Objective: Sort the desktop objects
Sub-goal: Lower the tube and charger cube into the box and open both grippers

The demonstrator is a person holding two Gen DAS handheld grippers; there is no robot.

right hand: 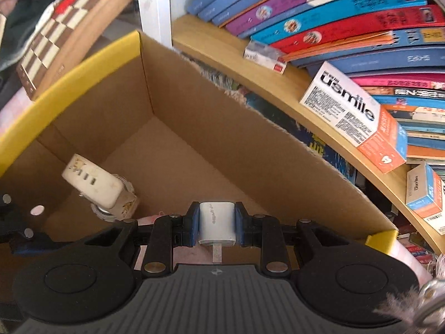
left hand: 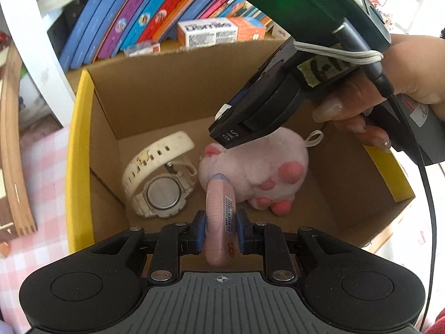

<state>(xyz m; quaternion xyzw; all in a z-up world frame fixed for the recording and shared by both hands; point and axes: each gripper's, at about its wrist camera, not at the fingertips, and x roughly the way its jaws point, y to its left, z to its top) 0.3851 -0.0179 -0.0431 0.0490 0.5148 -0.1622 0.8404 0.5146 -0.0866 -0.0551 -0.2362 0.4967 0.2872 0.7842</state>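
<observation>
1. Left tool (left hand: pixel 220 232): its blue pads (left hand: pixel 200 231) are clenched on a pink tube (left hand: pixel 219 222) with a pale lilac cap and a printed label strip down one side; the tube stands on end between the pads, above the open cardboard box (left hand: pixel 155 94).
2. Right tool (right hand: pixel 217 224): its pads are clenched on a small white charger plug (right hand: pixel 217 222), a rounded block with faint grey print and a metal connector pointing back toward the camera; it too is held over the box (right hand: pixel 194 128).
3. Box contents, left wrist view: a white wristwatch (left hand: pixel 157 176) lies face down with its metal case back up and strap looped; just beside it rests a pink plush toy (left hand: pixel 256 172) with darker pink paws and a white hanging loop.
4. Left wrist view only: the right tool's body (left hand: pixel 278 100) and the person's hand (left hand: pixel 389 83) gripping it hang over the plush, hiding part of it. A pink checked cloth (left hand: pixel 41 183) covers the surface left of the box.
5. Right wrist view only: the watch (right hand: pixel 100 186) appears blurred at the box's near corner, partly cut off by the tool; the plush shows only as a pink sliver. A chessboard (right hand: pixel 55 36) leans at upper left.
6. Both views: a shelf of coloured books (right hand: pixel 333 14) and a white-and-orange carton (right hand: pixel 353 117) stand behind the box. Book titles are too distorted to read.
</observation>
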